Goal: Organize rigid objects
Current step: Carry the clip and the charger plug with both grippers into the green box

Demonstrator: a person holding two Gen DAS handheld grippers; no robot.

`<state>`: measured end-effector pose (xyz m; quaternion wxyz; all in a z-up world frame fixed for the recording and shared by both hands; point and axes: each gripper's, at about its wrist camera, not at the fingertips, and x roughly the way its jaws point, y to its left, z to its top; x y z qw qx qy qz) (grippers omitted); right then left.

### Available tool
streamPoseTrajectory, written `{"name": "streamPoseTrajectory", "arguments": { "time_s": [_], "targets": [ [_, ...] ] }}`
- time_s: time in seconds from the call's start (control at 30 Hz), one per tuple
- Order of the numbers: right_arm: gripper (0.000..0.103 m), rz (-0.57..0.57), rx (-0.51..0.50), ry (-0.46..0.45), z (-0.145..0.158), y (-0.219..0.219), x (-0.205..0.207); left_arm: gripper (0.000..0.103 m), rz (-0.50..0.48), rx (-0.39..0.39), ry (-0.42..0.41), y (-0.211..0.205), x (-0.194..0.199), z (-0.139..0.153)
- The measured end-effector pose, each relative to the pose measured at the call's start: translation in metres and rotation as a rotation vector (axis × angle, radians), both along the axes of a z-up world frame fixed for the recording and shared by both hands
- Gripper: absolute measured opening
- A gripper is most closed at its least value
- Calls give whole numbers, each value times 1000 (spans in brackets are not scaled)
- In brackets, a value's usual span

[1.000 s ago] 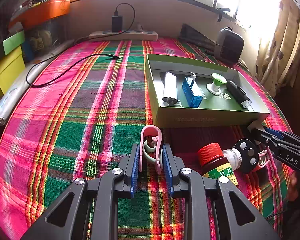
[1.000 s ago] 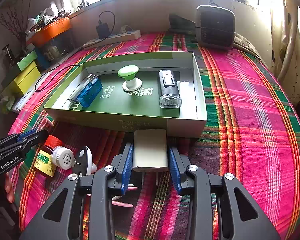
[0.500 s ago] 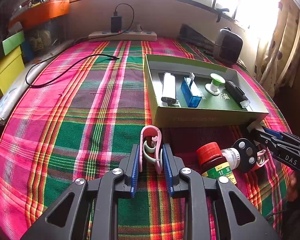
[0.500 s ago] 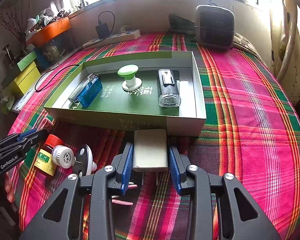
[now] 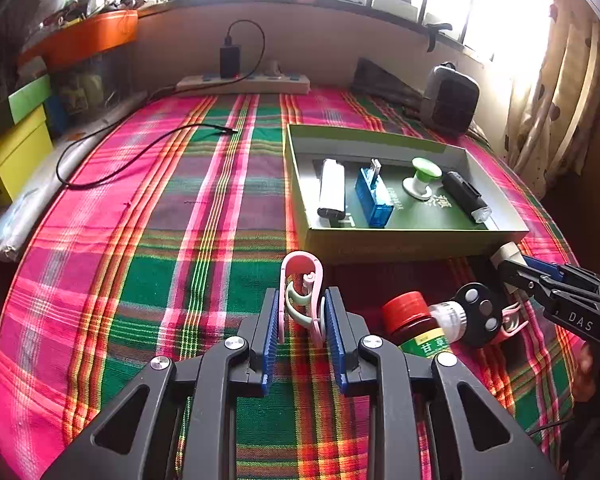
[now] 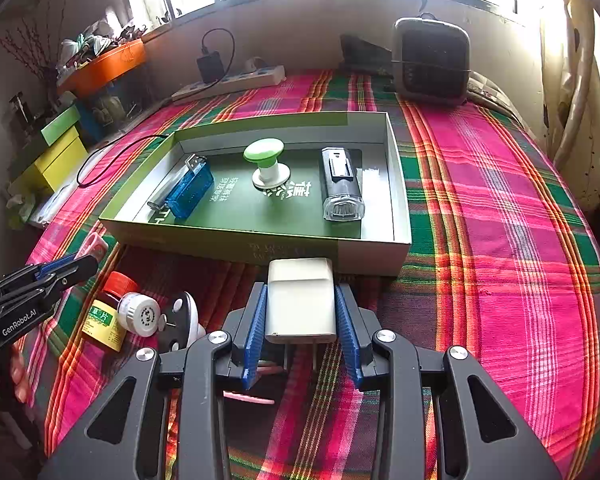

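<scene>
A pink clip [image 5: 302, 300] is clamped in the left hand-held gripper [image 5: 302, 316]; a white charger [image 6: 300, 300] is gripped by the right hand-held gripper [image 6: 302, 316], the green box [image 6: 256, 246] just ahead.

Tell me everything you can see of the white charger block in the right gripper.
The white charger block is a boxy, off-white plug adapter of smooth plastic with rounded corners. It sits between the blue ribbed pads of the right gripper, jaws closed on its two sides. Metal prongs show below its near end. It is held over the plaid cloth, just short of the green box wall.
</scene>
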<state>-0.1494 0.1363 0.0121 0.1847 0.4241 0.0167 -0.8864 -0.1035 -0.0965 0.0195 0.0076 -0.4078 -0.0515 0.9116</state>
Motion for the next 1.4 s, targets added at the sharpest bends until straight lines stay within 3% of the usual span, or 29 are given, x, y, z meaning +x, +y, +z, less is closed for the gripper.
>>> {"name": "streamPoseTrajectory", "arguments": {
  "time_s": [0.6, 1.4],
  "targets": [
    [35, 13, -16, 25, 16, 1, 6, 22, -28, -15, 38, 8, 4, 21],
    [35, 59, -36, 69, 45, -8, -15, 22, -70, -23, 68, 17, -25, 42]
  ]
}}
